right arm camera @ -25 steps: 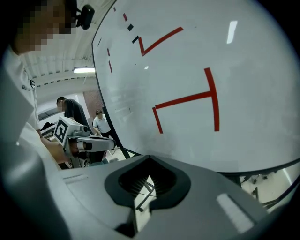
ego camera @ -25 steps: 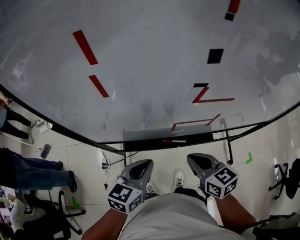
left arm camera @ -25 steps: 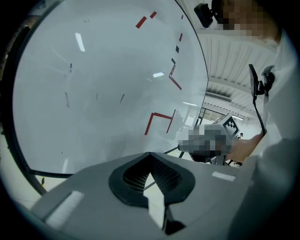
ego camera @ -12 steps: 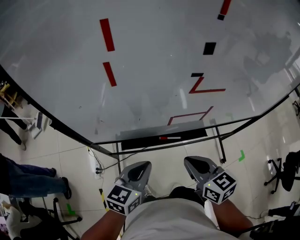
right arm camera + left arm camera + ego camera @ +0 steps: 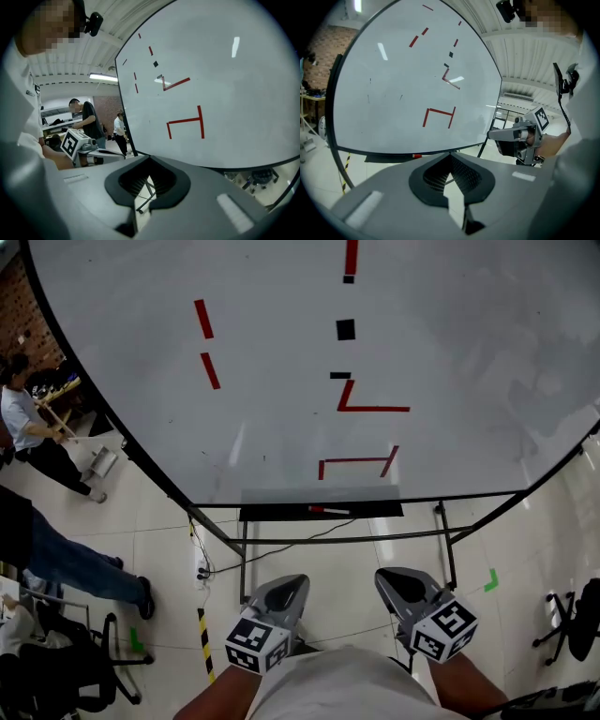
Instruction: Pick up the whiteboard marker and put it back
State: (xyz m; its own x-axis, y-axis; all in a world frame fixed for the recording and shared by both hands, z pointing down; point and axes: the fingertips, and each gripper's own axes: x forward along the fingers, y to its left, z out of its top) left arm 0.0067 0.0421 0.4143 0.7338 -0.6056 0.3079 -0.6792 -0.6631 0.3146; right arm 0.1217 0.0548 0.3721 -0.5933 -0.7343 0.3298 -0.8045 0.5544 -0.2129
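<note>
Head view, whiteboard (image 5: 450, 362): large and white, with red lines and 3 small black squares on it.
Head view, tray (image 5: 375, 512): a dark ledge along the whiteboard's bottom edge.
Head view, whiteboard marker (image 5: 328, 511): lies flat in the tray, below the red open rectangle drawn low on the whiteboard, red end to the left.
Head view, left gripper (image 5: 284, 592): held low over the tiled floor (image 5: 328, 559), well short of the whiteboard and clear of the marker.
Head view, right gripper (image 5: 405, 585): beside the left one, equally far back from the whiteboard.
Head view, bystander (image 5: 23, 418): stands off the whiteboard's left edge.
Left gripper view, jaws: drawn together, only a thin sliver of floor showing between the pads, nothing held.
Left gripper view, marker: a red tip shows in the tray under the whiteboard.
Right gripper view, jaws: likewise closed up to a narrow slit and empty, pointing at the whiteboard's lower edge.
</note>
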